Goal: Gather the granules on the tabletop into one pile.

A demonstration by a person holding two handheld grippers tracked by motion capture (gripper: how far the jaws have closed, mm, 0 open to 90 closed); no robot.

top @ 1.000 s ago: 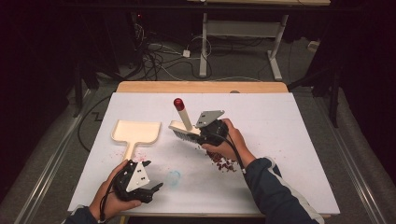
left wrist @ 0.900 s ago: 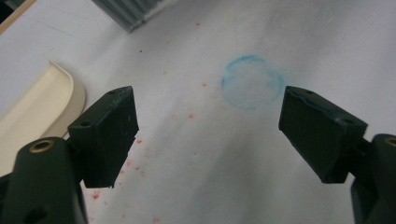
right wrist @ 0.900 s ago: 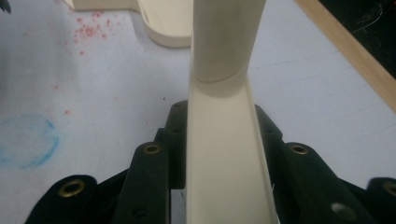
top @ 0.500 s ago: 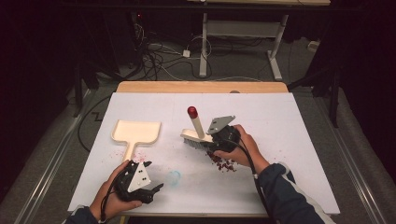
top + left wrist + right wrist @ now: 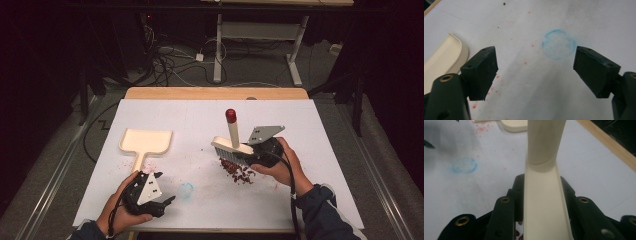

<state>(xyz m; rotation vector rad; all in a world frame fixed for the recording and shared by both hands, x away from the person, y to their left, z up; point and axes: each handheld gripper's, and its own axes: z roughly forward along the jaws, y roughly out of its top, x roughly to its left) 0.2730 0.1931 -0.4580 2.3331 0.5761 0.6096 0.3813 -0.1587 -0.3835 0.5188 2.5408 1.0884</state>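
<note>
Left tool (image 5: 167, 201), lower left of the high view: spread, holding nothing, hanging low over the counter (image 5: 330, 130). Right tool (image 5: 248, 158), mid-frame: pinching the brush (image 5: 232, 145), handle upright, bristles touching the upper edge of the red crumbs (image 5: 239, 171).

Risk: a hard sweep could scatter crumbs across the counter, or the brush could twist in the grip.

Dustpan (image 5: 146, 142), upper left, well apart from brush and crumbs.

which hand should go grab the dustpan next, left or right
Probably the left. The left gripper is open and empty, just below the dustpan and its handle. The right gripper is shut on the brush over the red crumbs, farther away.
</note>
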